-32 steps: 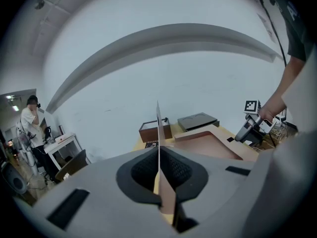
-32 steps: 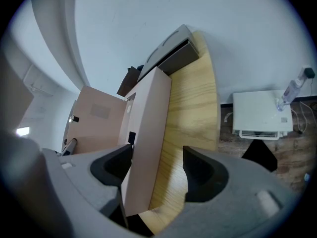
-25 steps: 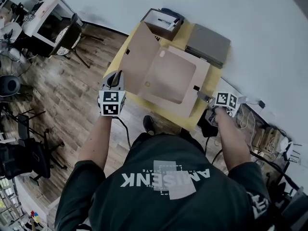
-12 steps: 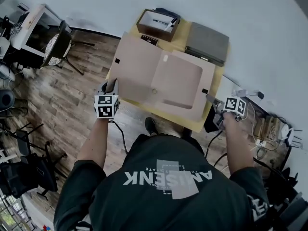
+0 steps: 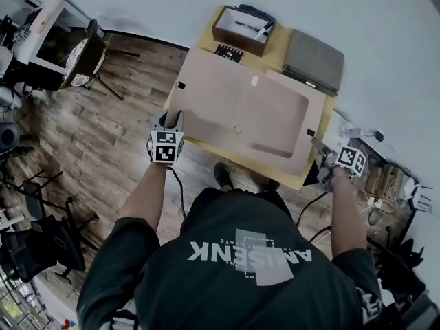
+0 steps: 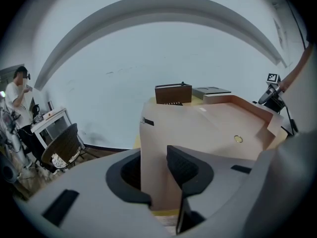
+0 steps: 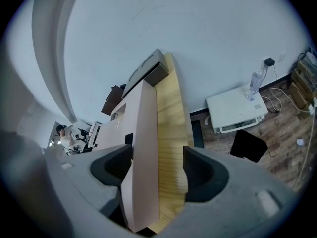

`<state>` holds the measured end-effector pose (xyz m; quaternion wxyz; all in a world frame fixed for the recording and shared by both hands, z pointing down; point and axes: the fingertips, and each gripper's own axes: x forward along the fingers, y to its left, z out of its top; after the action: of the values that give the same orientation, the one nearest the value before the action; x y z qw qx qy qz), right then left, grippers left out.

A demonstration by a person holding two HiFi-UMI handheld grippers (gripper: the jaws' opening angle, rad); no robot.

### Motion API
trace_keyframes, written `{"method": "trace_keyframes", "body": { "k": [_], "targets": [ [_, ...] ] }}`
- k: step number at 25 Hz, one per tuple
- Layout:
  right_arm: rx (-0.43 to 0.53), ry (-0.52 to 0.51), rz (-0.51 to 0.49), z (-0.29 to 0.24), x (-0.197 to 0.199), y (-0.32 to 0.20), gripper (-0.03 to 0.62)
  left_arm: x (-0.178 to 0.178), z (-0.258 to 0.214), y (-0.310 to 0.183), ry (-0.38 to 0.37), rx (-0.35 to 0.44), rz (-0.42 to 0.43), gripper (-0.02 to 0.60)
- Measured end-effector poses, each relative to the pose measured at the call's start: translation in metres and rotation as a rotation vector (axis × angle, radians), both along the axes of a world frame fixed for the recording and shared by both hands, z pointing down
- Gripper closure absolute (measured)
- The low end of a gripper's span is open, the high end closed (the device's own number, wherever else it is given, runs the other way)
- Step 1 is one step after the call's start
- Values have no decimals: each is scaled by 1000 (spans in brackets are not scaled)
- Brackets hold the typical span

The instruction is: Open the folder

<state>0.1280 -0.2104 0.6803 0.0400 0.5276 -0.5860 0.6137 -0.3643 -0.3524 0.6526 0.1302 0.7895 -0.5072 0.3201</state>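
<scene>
No brand showed on the folder [image 5: 227, 98]. It bore only two small black tabs, a pale patch too small to read and a round snap. The white lettering on the person's dark shirt ran upside down in the head view and was partly covered by a grey block, so it could not be read in full. A black card [image 5: 229, 52] just beyond the folder carried a white pattern too fine to make out. The folder lay opened flat on the yellow wooden surface [image 5: 203, 36], its long axis running from one gripper to the other, its fold crosswise. A brown box [image 5: 240, 25] and a grey flat case [image 5: 315, 59] stood beyond it. At the folder's left end, the left gripper [image 6: 156, 167] had just been opening its jaws, the cover's edge loose between them. At the folder's right end, the right gripper [image 7: 157, 167] held its jaws spread around that edge, with bare wood showing beside one pad.
</scene>
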Motion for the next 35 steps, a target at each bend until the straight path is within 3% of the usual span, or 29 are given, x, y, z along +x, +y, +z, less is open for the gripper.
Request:
{"method": "trace_keyframes", "body": {
  "k": [7,12,16,17,18,19,22,26,31,35],
  "targets": [
    [-17,8,36,-2,-4,4,283,-9,15,-1,45,-19,-4,468],
    [-17,28,38,-3,-6,5,283,-9,17,-4,-35,44,10,456],
    [-21,39,36,-3,-7,4,283,-20,25,-8,10,8,-55,429],
    [-23,39,39,-2,-7,3,283,-26,29,-9,4,-12,-75,399],
    [-24,38,42,-2,-7,3,283,-32,34,-10,-11,-37,-84,254],
    [-25,38,45,-2,-7,3,283,-35,39,-9,-30,-59,-73,238],
    [-28,41,55,-2,-4,4,283,-33,46,-5,-64,-66,0,238],
    [-30,48,50,-2,-6,3,283,-35,46,-7,-46,-57,-15,238],
    [-24,84,16,-3,-7,3,283,-31,43,-6,-149,-8,47,239],
    [-13,113,5,-5,-7,2,283,-31,41,-7,-143,-30,61,238]
  ]
}}
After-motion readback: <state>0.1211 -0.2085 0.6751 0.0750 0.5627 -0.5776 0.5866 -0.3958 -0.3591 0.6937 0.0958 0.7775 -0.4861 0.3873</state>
